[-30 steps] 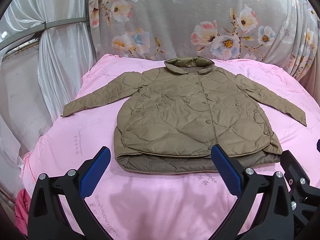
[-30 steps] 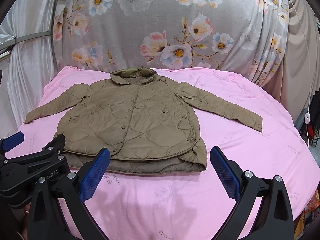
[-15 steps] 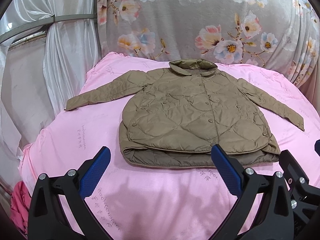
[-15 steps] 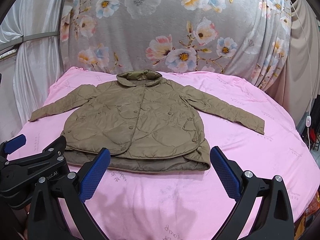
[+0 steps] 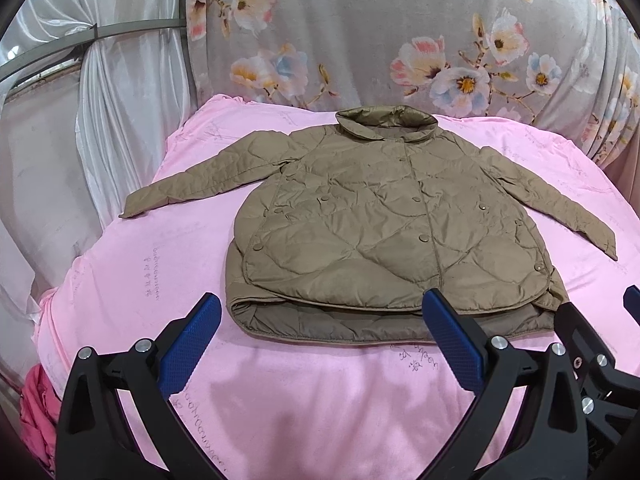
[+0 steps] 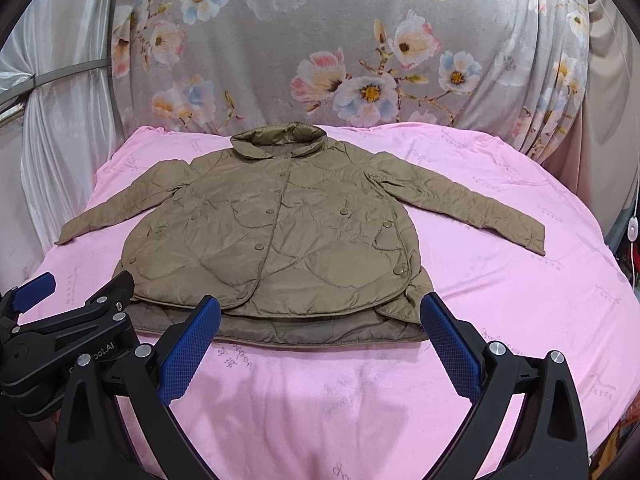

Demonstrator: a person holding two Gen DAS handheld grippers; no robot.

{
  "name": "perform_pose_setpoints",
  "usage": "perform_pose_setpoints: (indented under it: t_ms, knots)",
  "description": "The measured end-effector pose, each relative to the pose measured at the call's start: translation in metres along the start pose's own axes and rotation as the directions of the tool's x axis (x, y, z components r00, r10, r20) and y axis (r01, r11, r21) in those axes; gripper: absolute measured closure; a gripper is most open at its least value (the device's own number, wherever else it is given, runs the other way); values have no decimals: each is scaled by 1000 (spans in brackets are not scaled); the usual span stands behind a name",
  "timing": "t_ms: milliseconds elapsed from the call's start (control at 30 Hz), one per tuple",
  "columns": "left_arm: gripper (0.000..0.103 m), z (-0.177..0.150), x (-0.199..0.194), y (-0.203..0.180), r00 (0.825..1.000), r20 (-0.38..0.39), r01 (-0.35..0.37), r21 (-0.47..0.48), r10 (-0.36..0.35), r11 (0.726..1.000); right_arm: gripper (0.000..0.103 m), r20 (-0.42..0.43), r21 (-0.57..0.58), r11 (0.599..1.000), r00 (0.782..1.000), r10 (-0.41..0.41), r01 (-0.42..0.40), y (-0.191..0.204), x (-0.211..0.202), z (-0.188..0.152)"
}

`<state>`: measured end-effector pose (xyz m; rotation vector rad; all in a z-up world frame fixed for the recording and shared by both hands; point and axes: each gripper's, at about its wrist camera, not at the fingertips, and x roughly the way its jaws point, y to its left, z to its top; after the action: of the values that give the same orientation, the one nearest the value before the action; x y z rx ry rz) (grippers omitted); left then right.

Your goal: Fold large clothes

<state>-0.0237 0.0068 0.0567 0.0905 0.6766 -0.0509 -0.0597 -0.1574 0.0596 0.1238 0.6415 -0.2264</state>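
Note:
An olive-brown quilted jacket (image 5: 380,224) lies flat and buttoned on a pink bed cover (image 5: 132,280), collar at the far side, both sleeves spread outward. It also shows in the right wrist view (image 6: 276,236). My left gripper (image 5: 320,340) is open and empty, hovering just in front of the jacket's near hem. My right gripper (image 6: 320,340) is open and empty, also in front of the hem. The left gripper shows at the lower left of the right wrist view (image 6: 68,320); part of the right gripper shows at the right edge of the left wrist view (image 5: 592,344).
A grey floral curtain (image 6: 340,40) hangs behind the bed. White drapes (image 5: 120,92) hang at the left. A red cloth (image 5: 36,412) lies off the bed's near left corner. Beige curtain and a white cord (image 6: 630,232) stand at the right.
Both grippers have risen and tilted slightly, so the jacket sits lower in both views. Both stay open and the jacket has not moved.

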Motion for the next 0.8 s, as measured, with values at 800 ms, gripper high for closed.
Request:
perform_pose_setpoints:
  t_ms: [800]
  knots:
    - [5,29,62,-2,997,-72,7,-4,-7,1000,5,-88,114,993,996,34,-24,-29,73,36]
